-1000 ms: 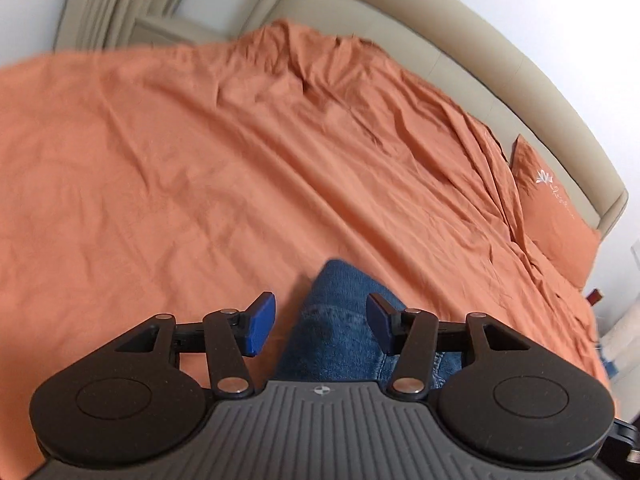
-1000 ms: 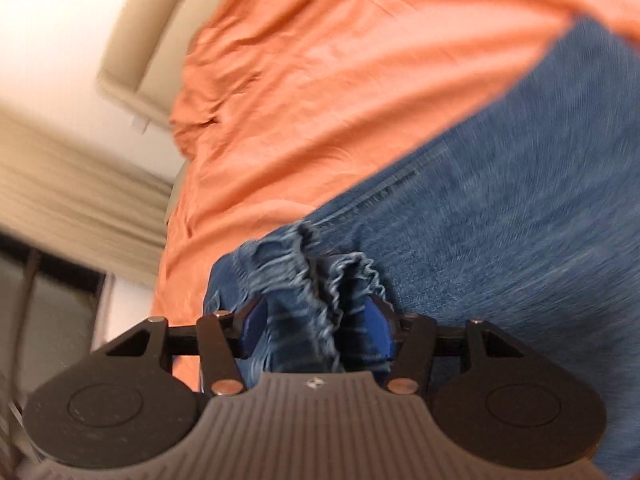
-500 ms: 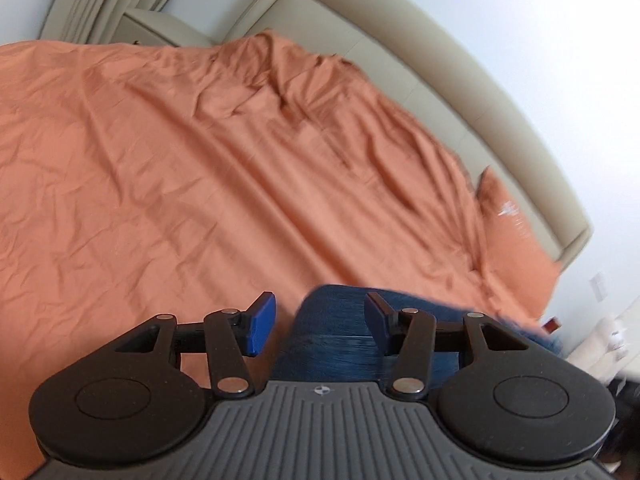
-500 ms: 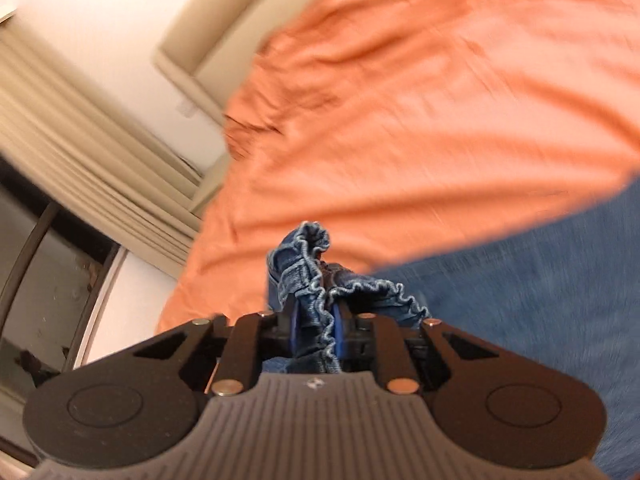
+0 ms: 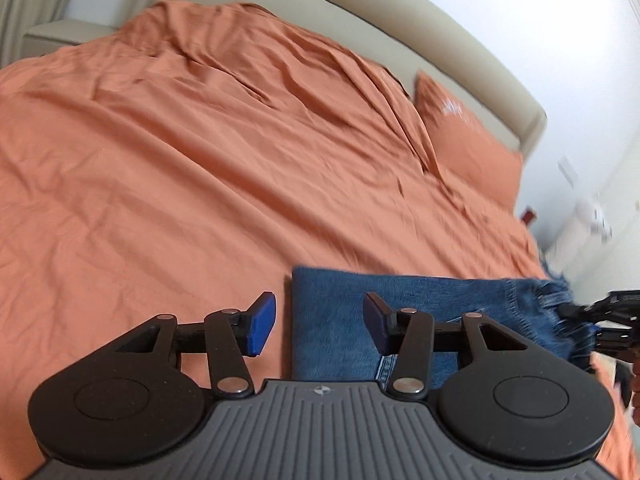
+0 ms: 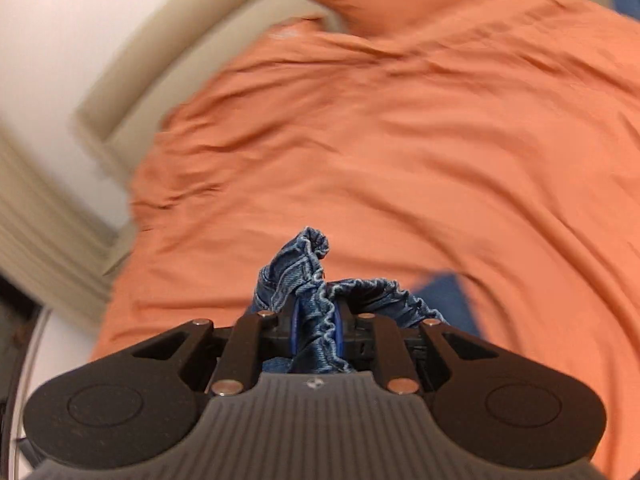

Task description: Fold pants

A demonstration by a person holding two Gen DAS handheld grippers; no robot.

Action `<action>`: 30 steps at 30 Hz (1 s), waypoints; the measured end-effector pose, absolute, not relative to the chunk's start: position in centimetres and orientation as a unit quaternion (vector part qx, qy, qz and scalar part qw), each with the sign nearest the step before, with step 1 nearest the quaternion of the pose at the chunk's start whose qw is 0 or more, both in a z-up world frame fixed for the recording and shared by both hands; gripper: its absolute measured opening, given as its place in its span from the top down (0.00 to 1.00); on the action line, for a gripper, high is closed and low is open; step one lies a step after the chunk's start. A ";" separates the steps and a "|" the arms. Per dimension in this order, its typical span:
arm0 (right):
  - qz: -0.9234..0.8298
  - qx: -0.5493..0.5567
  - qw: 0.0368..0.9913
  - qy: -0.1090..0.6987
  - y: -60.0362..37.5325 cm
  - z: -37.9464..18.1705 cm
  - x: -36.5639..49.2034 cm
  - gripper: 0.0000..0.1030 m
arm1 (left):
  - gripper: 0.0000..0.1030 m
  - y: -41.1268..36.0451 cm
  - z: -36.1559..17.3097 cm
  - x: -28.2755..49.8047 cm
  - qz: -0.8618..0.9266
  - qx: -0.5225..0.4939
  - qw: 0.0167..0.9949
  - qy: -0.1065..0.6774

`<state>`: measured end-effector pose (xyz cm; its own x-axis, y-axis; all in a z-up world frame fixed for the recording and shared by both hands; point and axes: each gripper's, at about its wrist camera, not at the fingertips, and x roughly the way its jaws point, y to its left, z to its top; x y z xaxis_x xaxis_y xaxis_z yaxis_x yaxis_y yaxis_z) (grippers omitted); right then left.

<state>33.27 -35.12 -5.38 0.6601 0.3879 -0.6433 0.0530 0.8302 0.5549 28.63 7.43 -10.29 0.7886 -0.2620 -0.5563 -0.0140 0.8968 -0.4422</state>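
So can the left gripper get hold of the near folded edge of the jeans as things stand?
Probably yes. The left gripper has its jaws open and empty, straddling the folded edge of the jeans on the orange bedspread. Nothing lies between them.

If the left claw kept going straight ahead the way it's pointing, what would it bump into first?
Probably the blue jeans: their folded edge lies on the orange bedspread just ahead of the open left claw. How far off they are is hard to tell.

Blue jeans (image 5: 420, 304) and a pillow (image 5: 464, 140) lie on the orange-sheeted bed (image 5: 180, 160).
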 end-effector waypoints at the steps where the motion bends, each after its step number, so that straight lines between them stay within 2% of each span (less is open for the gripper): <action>1: 0.085 0.278 0.864 0.411 -35.7 -6.9 33.4 0.88 | 0.46 6.8 -10.5 28.8 -0.071 -0.205 0.921 0.323; 9: 0.040 0.213 0.875 0.433 -36.7 -14.2 35.4 0.90 | 0.46 4.4 -11.8 29.4 -0.075 -0.148 0.921 0.352; 12: 0.025 0.205 0.874 0.440 -37.3 -16.1 35.9 0.86 | 0.46 4.4 -12.2 29.6 -0.074 -0.150 0.918 0.360; 15: 0.025 0.205 0.875 0.437 -37.4 -15.3 35.4 0.78 | 0.46 4.2 -12.1 29.3 -0.079 -0.141 0.917 0.365; 19: 0.036 0.196 0.899 0.390 -38.5 -11.7 30.9 0.75 | 0.46 3.3 -10.9 27.8 -0.099 -0.108 0.919 0.366; 22: 0.039 0.237 0.902 0.360 -40.2 -10.6 26.0 0.74 | 0.46 2.4 -9.9 26.8 -0.110 -0.095 0.916 0.373; 23: 0.033 0.251 0.900 0.354 -40.5 -10.7 24.6 0.71 | 0.46 2.1 -9.4 26.4 -0.119 -0.090 0.914 0.378; 24: 0.023 0.267 0.898 0.350 -40.9 -11.0 23.2 0.67 | 0.45 1.7 -9.0 26.0 -0.132 -0.080 0.912 0.381; 25: 0.015 0.287 0.894 0.345 -41.3 -11.6 21.9 0.56 | 0.44 1.2 -8.5 25.4 -0.143 -0.062 0.911 0.383; 26: 0.013 0.308 0.888 0.342 -41.7 -12.3 20.8 0.49 | 0.42 0.6 -8.0 24.7 -0.154 -0.036 0.910 0.384; 30: 0.030 0.409 0.840 0.356 -43.1 -15.6 19.3 0.51 | 0.35 -2.0 -7.0 21.6 -0.197 0.085 0.889 0.405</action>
